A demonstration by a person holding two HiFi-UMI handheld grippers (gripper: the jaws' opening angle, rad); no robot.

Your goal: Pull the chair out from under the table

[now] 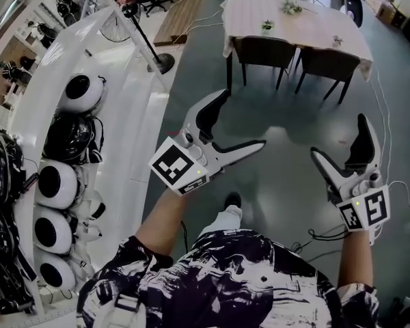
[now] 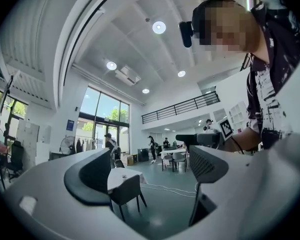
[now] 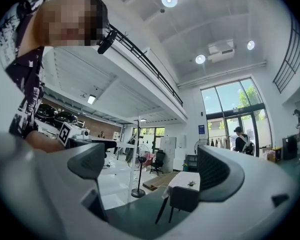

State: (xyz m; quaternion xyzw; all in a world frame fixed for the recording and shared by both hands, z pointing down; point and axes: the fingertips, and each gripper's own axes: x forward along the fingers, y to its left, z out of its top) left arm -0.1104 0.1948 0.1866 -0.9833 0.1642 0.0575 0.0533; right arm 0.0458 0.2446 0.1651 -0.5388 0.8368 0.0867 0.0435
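- left tongs: white moulded shells, black ribbed pads; spread wide, gripping nothing.
- right tongs: same build; spread wide, gripping nothing.
- dark straight-backed chair: thin black legs; tucked under the near edge of the worktop, well apart from both tongs.
- second dark chair: just beside the first, likewise tucked in.
- rectangular worktop: covered with a pale cloth.
- grey floor: smooth, slightly glossy.
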